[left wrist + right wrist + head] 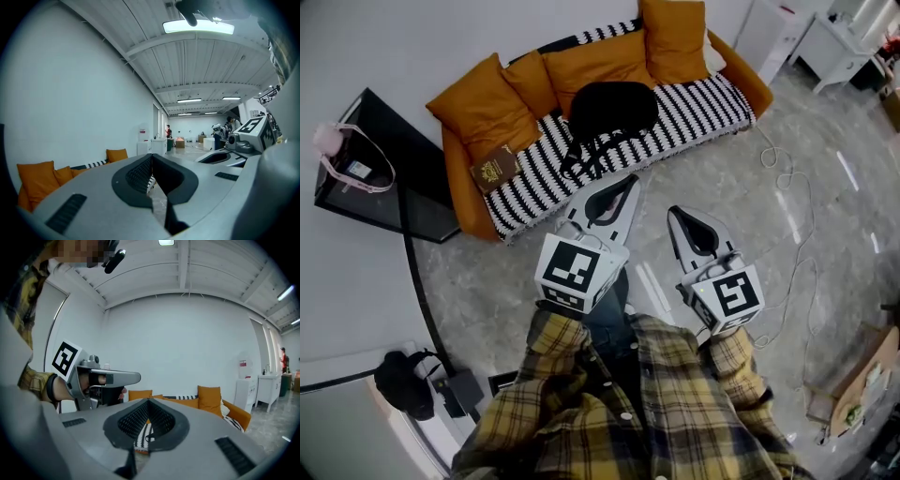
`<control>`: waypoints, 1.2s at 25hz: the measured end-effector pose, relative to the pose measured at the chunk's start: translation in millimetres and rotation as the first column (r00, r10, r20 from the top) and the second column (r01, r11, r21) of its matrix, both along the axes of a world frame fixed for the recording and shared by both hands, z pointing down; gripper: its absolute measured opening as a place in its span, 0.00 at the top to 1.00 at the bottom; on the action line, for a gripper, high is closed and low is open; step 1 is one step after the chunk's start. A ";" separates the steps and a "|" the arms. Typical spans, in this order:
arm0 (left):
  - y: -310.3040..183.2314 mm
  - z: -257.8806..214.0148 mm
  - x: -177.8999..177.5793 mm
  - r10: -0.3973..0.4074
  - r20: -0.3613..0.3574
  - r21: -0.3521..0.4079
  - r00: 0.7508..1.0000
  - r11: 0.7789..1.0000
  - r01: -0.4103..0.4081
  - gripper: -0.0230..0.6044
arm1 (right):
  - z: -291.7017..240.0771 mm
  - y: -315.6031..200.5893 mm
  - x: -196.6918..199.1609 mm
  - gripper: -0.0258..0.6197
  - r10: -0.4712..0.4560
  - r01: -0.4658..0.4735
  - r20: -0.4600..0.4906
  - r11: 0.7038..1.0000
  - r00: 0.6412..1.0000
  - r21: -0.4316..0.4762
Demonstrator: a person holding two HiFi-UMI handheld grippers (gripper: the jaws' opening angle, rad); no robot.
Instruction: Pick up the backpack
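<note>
The black backpack point(611, 111) lies on the striped seat of an orange sofa point(469, 202), its straps point(586, 157) hanging over the front edge. My left gripper point(632, 179) is shut and empty, its tip just short of the sofa's front edge, below the straps. My right gripper point(675, 210) is also shut and empty, over the floor a little right of the left one and farther from the sofa. In the left gripper view the left gripper point(151, 155) shows closed jaws pointing along the sofa. The right gripper view shows the right gripper point(148, 400) closed, facing the sofa point(234, 416).
A brown book point(495, 169) lies on the sofa's left part among orange cushions point(483, 105). A black cabinet point(394, 202) with a pink item stands at the left. White cable point(787, 187) runs over the floor at the right; a cardboard box point(862, 375) sits lower right.
</note>
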State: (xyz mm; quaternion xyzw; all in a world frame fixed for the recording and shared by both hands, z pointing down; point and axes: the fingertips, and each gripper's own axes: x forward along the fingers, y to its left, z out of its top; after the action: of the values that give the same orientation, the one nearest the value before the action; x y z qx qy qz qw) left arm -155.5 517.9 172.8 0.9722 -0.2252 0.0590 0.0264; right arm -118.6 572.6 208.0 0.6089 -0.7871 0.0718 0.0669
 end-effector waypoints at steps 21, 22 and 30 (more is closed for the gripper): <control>-239.4 20.6 67.9 0.060 0.016 -0.046 0.998 0.997 -0.060 0.93 | 5.1 -250.9 47.0 0.93 -0.002 0.002 0.000 1.000 1.000 -0.031; -248.8 21.0 68.3 0.058 0.020 -0.043 0.998 0.997 -0.058 0.93 | 4.1 -260.8 47.7 0.93 -0.002 0.003 0.010 1.000 1.000 -0.030; -306.0 34.7 49.2 0.022 0.021 -0.061 1.000 0.998 -0.020 0.93 | 17.5 -315.7 40.8 0.93 -0.019 0.019 -0.006 0.998 1.000 -0.055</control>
State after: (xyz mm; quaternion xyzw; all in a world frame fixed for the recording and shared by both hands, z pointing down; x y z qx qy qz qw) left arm -106.4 211.8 207.5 0.9725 -0.2134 0.0767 0.0529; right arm -77.8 256.9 225.5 0.5997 -0.7903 0.0909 0.0868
